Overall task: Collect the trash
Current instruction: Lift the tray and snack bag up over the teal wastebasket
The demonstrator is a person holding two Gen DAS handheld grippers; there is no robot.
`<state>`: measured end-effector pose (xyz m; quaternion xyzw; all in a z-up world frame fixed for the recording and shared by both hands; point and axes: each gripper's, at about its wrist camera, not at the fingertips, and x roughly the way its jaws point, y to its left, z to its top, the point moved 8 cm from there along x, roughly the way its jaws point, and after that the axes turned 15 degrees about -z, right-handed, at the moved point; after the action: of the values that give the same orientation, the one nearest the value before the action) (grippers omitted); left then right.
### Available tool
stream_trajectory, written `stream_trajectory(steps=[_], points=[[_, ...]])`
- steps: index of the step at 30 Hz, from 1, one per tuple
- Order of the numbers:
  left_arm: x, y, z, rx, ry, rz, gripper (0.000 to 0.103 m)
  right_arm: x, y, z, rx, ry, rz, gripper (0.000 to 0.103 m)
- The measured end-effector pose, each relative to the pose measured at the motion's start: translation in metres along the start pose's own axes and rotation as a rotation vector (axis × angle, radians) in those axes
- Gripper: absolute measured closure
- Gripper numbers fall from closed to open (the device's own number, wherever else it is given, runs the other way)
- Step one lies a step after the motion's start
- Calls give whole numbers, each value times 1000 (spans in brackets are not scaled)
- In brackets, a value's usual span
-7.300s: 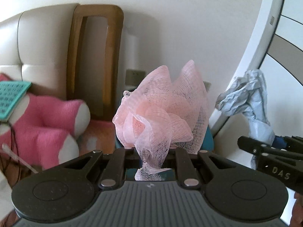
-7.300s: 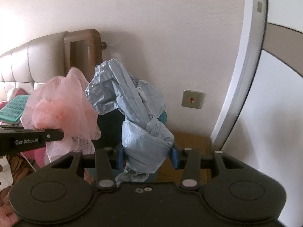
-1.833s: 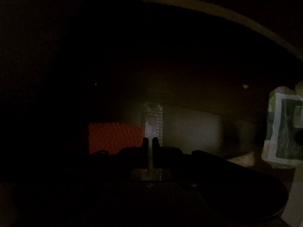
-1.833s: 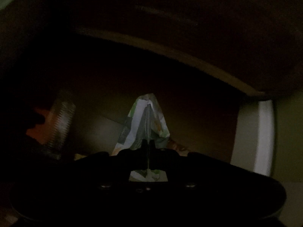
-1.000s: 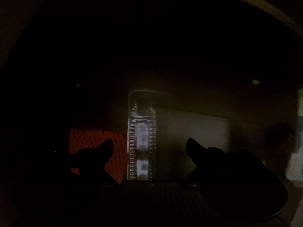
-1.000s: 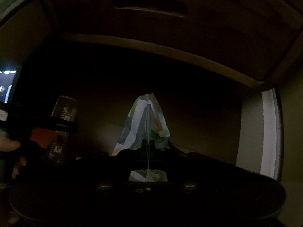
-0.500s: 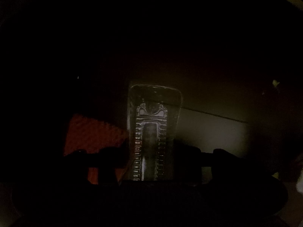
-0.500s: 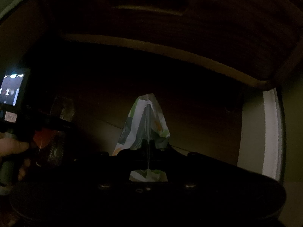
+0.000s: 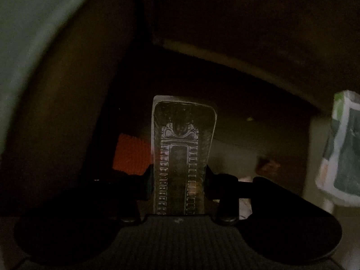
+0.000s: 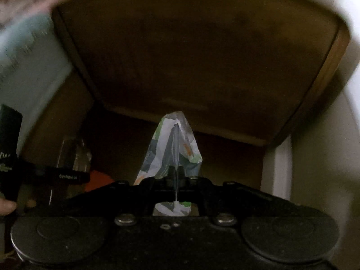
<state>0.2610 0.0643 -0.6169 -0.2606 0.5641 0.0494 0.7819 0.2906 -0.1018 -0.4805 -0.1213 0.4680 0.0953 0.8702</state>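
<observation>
Under the dark wooden furniture, the left gripper, open a second ago, now clamps the clear embossed plastic tray. Beside it, the right gripper stays pinched on the crumpled green-and-white wrapper. Both pieces look secured and are lifting away, ready for binning.

Both views were very dim and brownish, with deep shadow at the centre; pale light showed only at the fisheye-bent edges. The upper left of the right view was motion-blurred; grain softened everything.
</observation>
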Motion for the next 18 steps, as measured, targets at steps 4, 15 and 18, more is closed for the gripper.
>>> stream_trajectory(steps=[4,15,18], points=[[-80,-26,23,15,-8,-30,63,-76,-10,40,19,-46,16,103],[-297,-107,105,106,-121,-105,63,-244,-18,150,-9,-213,57,103],[-337,-126,122,126,-159,-123,62,-275,-21,175,-13,-253,57,103]])
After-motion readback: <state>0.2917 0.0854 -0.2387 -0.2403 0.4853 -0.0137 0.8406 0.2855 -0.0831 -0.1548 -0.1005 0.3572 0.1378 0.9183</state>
